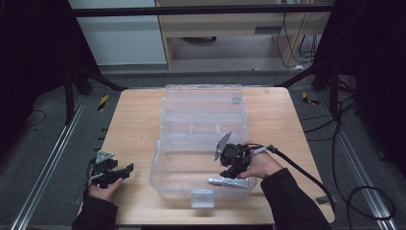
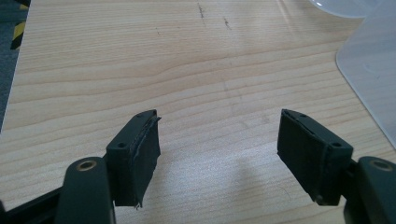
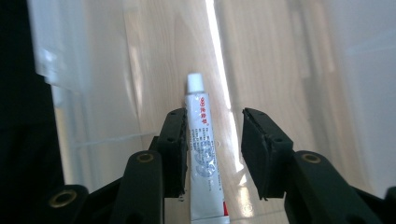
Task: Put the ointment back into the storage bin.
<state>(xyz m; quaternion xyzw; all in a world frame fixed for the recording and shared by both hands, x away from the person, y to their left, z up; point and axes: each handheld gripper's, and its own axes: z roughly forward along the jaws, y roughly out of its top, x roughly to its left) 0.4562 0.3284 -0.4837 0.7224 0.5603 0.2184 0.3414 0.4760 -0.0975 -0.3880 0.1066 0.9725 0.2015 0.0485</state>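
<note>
White glue tube with a white cap and red and dark print lies flat on the floor of the clear plastic storage box, in its near compartment, close to the front wall. In the high view we see the same tube lying crosswise, cap toward the box's middle.

Our right gripper hangs just above the tube, pointing down into the box. Its jaws stand parted, with a gap on the right side of the tube; the left pad sits against or just beside the tube's edge, and we cannot tell whether it touches. The tube is not pinched. In the high view this gripper is inside the box near its right wall, our hand behind it.

Our left gripper sits over the bare light wooden table, jaws spread wide with nothing between them. In the high view it is left of the box and apart from it.

The box lid stands open at the far side.
</note>
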